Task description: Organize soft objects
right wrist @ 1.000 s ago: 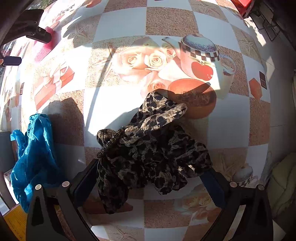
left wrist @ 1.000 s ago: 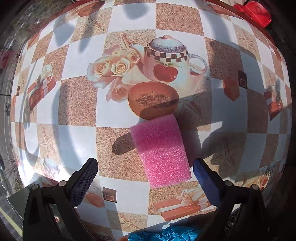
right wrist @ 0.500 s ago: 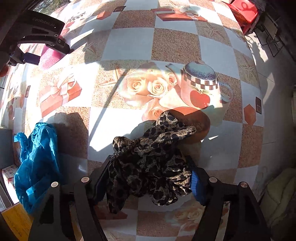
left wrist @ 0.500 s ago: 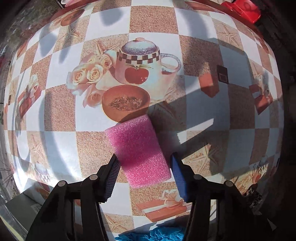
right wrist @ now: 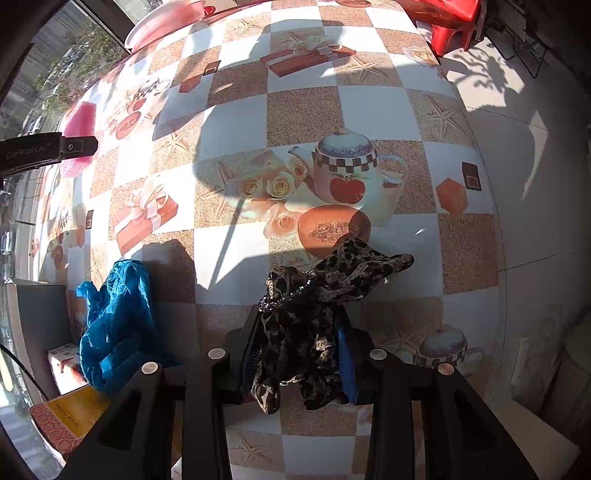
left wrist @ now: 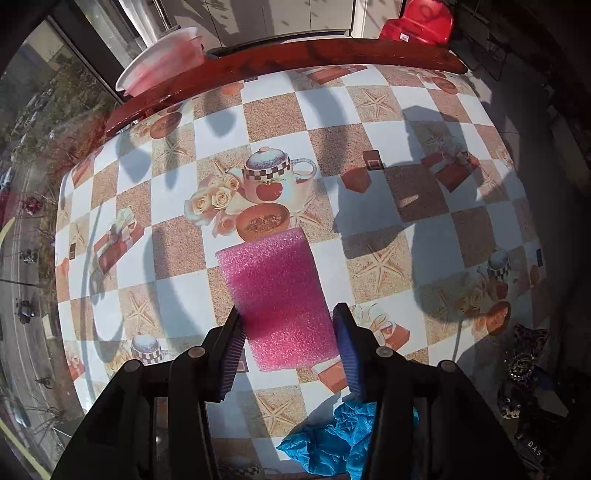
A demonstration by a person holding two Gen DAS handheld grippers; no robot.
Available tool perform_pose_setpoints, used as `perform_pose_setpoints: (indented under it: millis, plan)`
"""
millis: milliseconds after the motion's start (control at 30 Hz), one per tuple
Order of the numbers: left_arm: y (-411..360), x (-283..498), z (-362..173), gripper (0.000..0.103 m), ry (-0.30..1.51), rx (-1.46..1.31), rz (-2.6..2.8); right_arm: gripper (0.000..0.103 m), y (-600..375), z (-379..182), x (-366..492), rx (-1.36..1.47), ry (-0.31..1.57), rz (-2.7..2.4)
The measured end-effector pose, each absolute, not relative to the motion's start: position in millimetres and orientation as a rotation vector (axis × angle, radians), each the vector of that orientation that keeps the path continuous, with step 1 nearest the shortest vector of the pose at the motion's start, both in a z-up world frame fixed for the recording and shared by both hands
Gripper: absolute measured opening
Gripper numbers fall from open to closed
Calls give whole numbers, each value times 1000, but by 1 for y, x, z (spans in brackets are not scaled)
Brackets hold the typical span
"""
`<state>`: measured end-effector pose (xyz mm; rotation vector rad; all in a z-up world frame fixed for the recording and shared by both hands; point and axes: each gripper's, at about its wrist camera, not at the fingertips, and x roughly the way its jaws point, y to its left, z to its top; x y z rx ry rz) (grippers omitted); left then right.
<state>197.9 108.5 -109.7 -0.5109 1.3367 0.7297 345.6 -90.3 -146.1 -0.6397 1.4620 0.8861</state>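
My left gripper [left wrist: 290, 350] is shut on a pink foam block [left wrist: 275, 291] and holds it lifted above the patterned table [left wrist: 369, 107]. My right gripper [right wrist: 299, 354] is shut on a leopard-print cloth [right wrist: 314, 306], bunched between the pads and raised off the table. A crumpled blue cloth [right wrist: 118, 321] lies at the table's near edge; it also shows in the left wrist view [left wrist: 343, 439]. The pink foam block [right wrist: 77, 125] and the left gripper appear at the far left of the right wrist view.
A pink-white bowl [left wrist: 162, 59] sits beyond the table's red-brown far rim [left wrist: 295, 55]. A red plastic chair [right wrist: 447, 18] stands at the far right. A grey box [right wrist: 33, 317] and a yellow-labelled packet [right wrist: 70, 417] sit by the near left edge.
Both grippers closed on their objects and rose well above the table: the left took hold of the pink foam, the right gathered the leopard cloth.
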Motion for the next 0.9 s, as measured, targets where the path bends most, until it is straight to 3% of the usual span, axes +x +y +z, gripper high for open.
perform_pose_setpoints:
  millis: [900]
  plan:
    - [-43, 31, -49, 51, 1283, -427, 605, 38, -187, -60, 224, -559, 1442, 852]
